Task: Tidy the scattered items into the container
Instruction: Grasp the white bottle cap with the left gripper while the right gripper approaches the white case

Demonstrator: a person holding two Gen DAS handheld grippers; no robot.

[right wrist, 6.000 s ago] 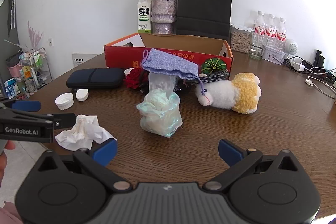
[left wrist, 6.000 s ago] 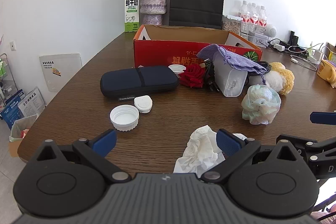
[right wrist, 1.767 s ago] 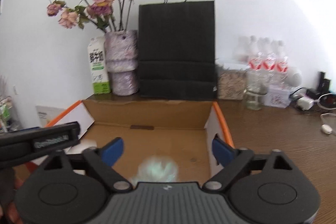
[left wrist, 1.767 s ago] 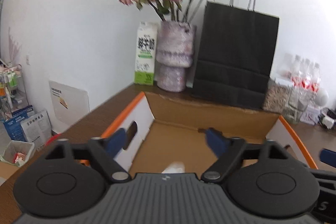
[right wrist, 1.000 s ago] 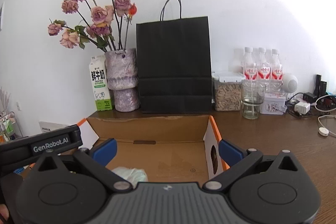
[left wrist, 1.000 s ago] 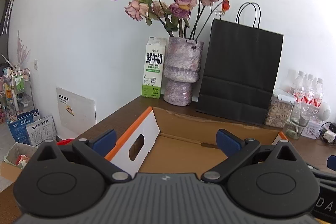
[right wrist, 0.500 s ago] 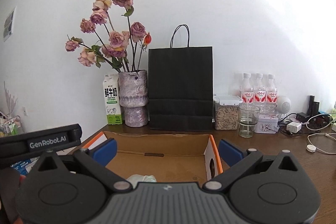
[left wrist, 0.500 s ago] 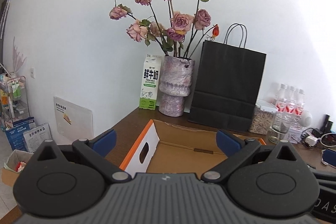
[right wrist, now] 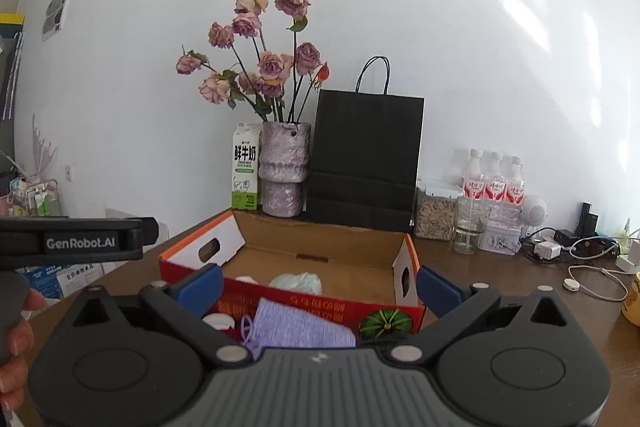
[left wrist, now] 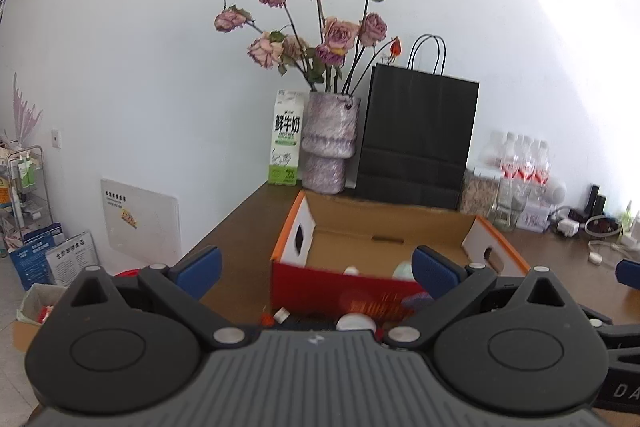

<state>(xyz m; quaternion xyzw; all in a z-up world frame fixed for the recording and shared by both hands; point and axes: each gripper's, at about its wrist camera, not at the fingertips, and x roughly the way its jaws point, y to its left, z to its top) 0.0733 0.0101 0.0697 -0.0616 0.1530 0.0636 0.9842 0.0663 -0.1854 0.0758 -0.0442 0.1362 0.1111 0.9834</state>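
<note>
The left gripper [left wrist: 316, 265] is held wide open and empty above the table [left wrist: 244, 227]. Beyond it an open box [left wrist: 384, 231] is seen, backed by a vase [left wrist: 330, 143], carton [left wrist: 286, 139] and black bag [left wrist: 416, 139].

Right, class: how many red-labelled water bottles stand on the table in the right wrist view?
3, side by side near the wall, right of the black paper bag: left bottle, middle bottle, right bottle. More may be hidden behind them.

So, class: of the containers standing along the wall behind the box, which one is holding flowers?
The textured purple vase, with rose stems rising from it. The milk carton to its left is closed, and the black paper bag to its right shows only handles.
</note>
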